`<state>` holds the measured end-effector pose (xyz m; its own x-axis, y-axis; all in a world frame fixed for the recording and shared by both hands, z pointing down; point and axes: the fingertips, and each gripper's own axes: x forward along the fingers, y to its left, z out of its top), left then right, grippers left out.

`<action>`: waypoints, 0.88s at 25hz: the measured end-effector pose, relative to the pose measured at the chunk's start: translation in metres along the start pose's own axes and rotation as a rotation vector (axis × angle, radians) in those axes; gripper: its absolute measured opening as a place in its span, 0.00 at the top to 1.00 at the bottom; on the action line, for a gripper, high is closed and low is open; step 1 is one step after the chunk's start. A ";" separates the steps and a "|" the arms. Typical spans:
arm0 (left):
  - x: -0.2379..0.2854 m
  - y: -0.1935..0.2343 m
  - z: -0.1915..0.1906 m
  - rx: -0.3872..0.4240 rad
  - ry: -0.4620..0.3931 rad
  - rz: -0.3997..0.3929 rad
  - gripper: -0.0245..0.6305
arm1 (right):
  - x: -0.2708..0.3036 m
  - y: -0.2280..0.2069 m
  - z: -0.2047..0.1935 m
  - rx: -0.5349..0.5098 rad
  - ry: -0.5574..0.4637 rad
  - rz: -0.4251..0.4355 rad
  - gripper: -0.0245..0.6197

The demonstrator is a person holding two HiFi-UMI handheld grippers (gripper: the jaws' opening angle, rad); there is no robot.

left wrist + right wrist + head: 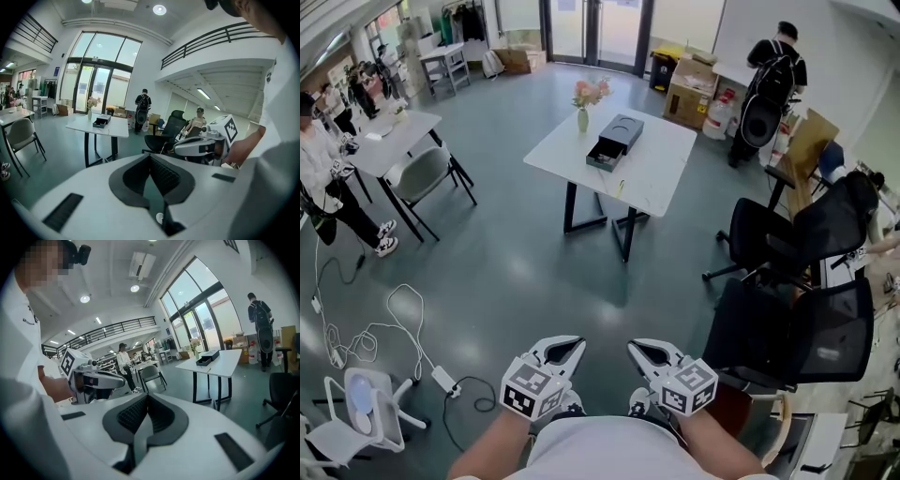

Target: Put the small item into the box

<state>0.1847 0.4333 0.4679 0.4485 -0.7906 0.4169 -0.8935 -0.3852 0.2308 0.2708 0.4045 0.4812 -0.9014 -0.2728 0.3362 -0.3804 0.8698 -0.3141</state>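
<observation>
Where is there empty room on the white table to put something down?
The widest bare patch lies right of the black box, up to the right edge of the table. A smaller one lies in the left corner, near the vase. It is crowded between vase and box.

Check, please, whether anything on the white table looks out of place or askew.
Nothing looks spilled or damaged. The black box on the white table has its drawer pulled out, and a small thin item lies loose outside it, near the table's near edge. The vase of flowers stands upright.
</observation>
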 end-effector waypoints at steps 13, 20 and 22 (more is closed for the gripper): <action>-0.038 0.054 -0.032 -0.003 0.064 -0.035 0.94 | 0.048 0.026 -0.009 0.065 0.019 -0.083 0.94; -0.059 0.086 -0.045 -0.059 0.045 -0.004 0.94 | 0.082 0.045 -0.008 0.041 0.074 -0.049 0.94; -0.061 0.092 -0.045 -0.076 0.032 0.007 0.94 | 0.090 0.043 -0.004 0.033 0.080 -0.040 0.94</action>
<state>0.0760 0.4670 0.5031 0.4440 -0.7771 0.4460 -0.8928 -0.3414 0.2938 0.1742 0.4193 0.5010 -0.8664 -0.2728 0.4183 -0.4240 0.8443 -0.3276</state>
